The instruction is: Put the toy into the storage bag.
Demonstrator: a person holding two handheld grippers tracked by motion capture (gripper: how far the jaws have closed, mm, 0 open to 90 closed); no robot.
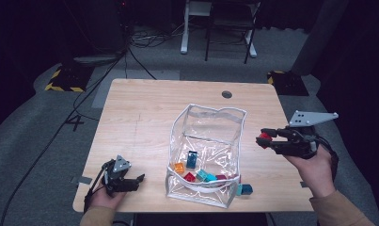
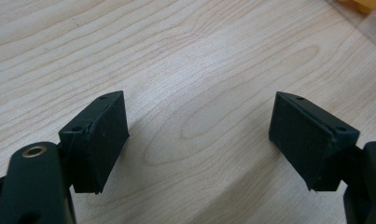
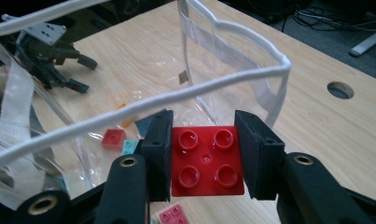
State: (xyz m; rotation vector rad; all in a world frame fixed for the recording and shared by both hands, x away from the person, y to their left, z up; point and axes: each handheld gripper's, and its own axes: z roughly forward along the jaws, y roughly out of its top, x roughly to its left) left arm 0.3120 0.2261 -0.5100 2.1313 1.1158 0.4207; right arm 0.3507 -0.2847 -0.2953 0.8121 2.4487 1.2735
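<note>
A clear plastic bag [image 1: 210, 123] with white trim stands open in the middle of the table, several coloured bricks [image 1: 193, 160] lying on its bottom. My right gripper [image 1: 264, 140] hovers just right of the bag's rim [image 3: 232, 80], shut on a red four-stud brick [image 3: 205, 161] held flat between the pads. The same red brick [image 1: 264, 138] shows at the jaw tips in the high view. My left gripper [image 1: 139, 179] rests on the table near the front left corner, jaws wide apart with bare wood [image 2: 199, 135] between them. A teal brick [image 1: 246, 189] lies outside the bag at its front right corner.
The wooden table [image 1: 145, 108] has a round cable hole [image 1: 227, 94] near its far edge. Beyond it are a chair and desk legs [image 1: 225, 33] and cables on the grey floor. A small brick [image 3: 171, 215] lies below my right gripper.
</note>
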